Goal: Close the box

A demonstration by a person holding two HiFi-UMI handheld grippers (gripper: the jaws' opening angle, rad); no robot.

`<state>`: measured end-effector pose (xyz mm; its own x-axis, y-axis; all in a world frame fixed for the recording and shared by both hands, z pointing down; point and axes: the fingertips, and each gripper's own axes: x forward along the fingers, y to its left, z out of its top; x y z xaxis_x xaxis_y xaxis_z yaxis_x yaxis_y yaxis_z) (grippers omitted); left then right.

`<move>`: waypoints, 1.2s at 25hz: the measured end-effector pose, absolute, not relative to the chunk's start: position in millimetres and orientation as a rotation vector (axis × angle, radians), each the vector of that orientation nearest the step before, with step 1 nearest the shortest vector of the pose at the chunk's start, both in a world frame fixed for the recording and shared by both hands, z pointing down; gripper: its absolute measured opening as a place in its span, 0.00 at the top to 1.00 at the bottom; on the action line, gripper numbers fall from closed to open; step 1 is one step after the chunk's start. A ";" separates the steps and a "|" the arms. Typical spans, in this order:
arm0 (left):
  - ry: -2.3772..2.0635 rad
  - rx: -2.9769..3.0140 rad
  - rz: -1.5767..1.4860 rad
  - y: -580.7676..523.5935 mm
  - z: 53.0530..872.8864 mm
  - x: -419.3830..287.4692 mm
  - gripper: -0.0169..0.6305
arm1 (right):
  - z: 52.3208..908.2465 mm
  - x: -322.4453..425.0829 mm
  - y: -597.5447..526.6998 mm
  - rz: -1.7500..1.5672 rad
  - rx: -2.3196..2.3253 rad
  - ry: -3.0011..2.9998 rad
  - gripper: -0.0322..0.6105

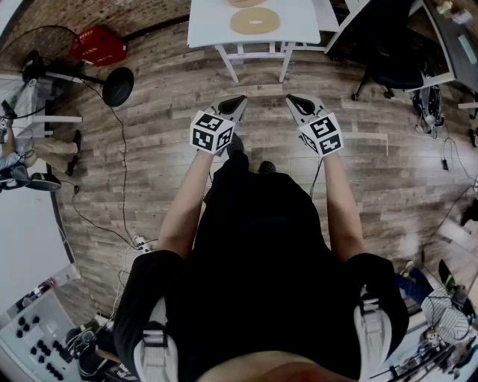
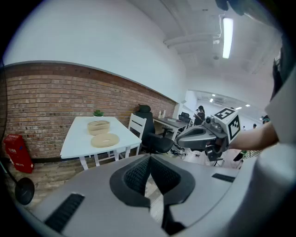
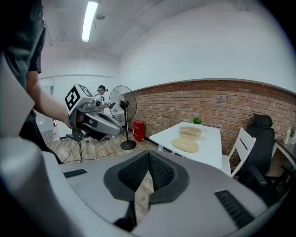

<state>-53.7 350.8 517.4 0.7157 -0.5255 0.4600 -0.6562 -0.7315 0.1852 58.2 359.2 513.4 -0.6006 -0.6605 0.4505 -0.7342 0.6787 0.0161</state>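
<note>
A round tan box (image 2: 98, 126) and its flat round lid (image 2: 105, 140) lie side by side on a white table (image 2: 74, 139) some way ahead; the lid (image 1: 254, 21) is off the box. The right gripper view shows the same box (image 3: 190, 133) and lid (image 3: 185, 145). My left gripper (image 1: 239, 101) and right gripper (image 1: 293, 101) are held in front of my body over the wooden floor, well short of the table. Both are shut and hold nothing. The left gripper's (image 2: 149, 159) jaws are pressed together, and so are the right gripper's (image 3: 149, 157).
A standing fan (image 1: 112, 83) and a red case (image 1: 99, 46) are on the floor to the left. A black office chair (image 1: 388, 60) and a white chair (image 2: 137, 126) stand to the right of the table. Cables (image 1: 123, 186) run across the floor. A brick wall (image 3: 222, 106) is behind the table.
</note>
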 end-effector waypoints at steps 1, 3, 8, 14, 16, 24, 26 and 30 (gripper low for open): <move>-0.928 2.583 0.534 354.1 514.7 -52.1 0.95 | 512.9 59.5 363.5 0.244 1.084 -2.474 0.95; -0.939 2.581 0.518 359.6 509.5 -49.3 0.95 | 511.3 61.7 370.5 0.257 1.083 -2.485 0.95; -0.955 2.603 0.526 364.3 500.7 -47.3 0.95 | 507.1 63.1 372.3 0.264 1.085 -2.505 0.96; -0.974 2.603 0.517 360.7 498.0 -58.9 0.95 | 504.0 58.9 367.7 0.287 1.131 -2.524 0.96; -0.978 2.601 0.509 355.9 498.3 -60.8 0.94 | 504.7 59.4 364.9 0.298 1.146 -2.527 0.96; -0.954 2.608 0.498 336.9 505.1 -63.5 0.95 | 509.0 57.5 346.8 0.310 1.173 -2.513 0.95; -0.948 2.609 0.490 327.6 504.6 -66.2 0.95 | 509.1 54.2 338.5 0.306 1.178 -2.505 0.95; -0.942 2.610 0.486 305.6 502.0 -76.4 0.95 | 505.6 43.5 320.6 0.305 1.185 -2.500 0.95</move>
<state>-76.4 305.6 502.0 0.7245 -0.5483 0.4177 -0.6583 -0.7301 0.1834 43.5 320.6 505.6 -0.5855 -0.7022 0.4051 -0.7790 0.6256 -0.0416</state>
